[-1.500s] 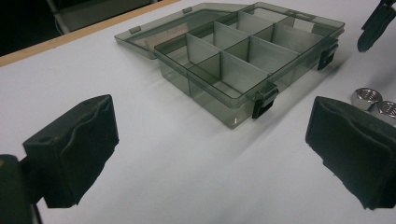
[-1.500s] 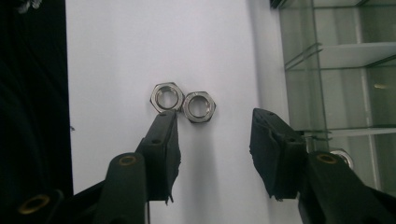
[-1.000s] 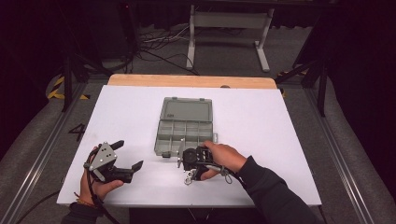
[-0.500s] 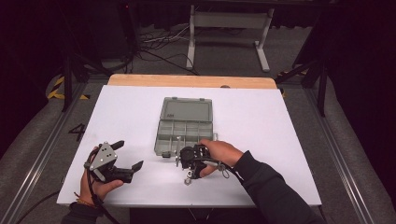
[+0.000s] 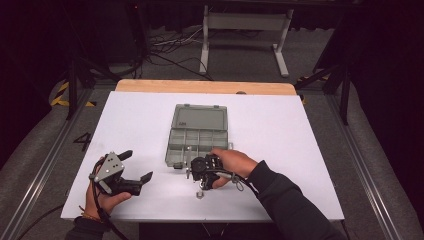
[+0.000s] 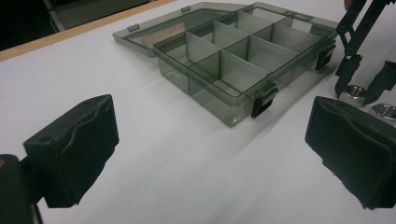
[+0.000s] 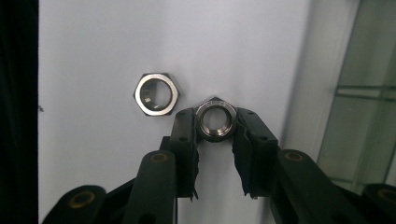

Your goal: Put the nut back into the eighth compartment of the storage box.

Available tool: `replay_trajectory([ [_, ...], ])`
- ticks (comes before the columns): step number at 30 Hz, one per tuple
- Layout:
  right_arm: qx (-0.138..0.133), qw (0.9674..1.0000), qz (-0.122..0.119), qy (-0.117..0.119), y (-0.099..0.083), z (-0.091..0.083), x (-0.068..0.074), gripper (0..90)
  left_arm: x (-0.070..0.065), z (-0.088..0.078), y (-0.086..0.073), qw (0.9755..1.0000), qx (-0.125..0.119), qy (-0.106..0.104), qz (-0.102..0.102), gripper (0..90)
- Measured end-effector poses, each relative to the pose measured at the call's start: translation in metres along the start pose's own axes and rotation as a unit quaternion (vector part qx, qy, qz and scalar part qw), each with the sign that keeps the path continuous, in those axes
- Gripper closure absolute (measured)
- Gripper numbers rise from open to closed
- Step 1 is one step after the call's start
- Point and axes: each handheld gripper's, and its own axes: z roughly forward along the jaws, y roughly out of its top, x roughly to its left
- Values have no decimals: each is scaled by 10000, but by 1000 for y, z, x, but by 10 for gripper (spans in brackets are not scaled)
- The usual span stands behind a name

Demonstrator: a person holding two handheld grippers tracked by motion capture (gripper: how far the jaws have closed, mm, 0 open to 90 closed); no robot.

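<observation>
My left hand-held gripper (image 5: 136, 166) rests on the white worktop (image 5: 280, 130) at about 8 o'clock, jaws wide apart, nothing between them. At centre, the grey compartment box (image 5: 196, 141) sits with its lid open toward 12 o'clock. Just off its 6 o'clock edge, my right hand-held gripper (image 7: 215, 128) has just been closing its jaws, and the pads now press on a steel hex nut (image 7: 215, 121). A second hex nut (image 7: 157, 94) lies loose just beside it.
</observation>
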Motion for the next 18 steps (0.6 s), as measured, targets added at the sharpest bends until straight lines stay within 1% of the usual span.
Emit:
replay_trajectory([
  [2,23,10000,39,-31,-1,0,-1,703,0,0,0,10000,-9,0,9,32],
  [5,-41,9999,112,-52,-4,-3,-1,703,1,0,0,10000,-14,9,-3,32],
  [8,-194,9996,188,-68,-7,-8,-1,703,0,-1,0,10000,-14,38,5,32],
  [11,-374,9989,278,-81,-13,-15,0,703,0,-2,1,10000,-27,51,-6,32],
  [13,-399,9984,348,-177,-16,-20,0,703,0,-2,1,10000,-17,70,4,32],
  [15,-413,9983,357,-208,-18,-23,-1,703,0,-2,1,10000,-26,63,10,32],
  [18,-435,9974,478,-305,-25,-36,-3,704,-1,-3,1,10000,-45,64,30,31],
])
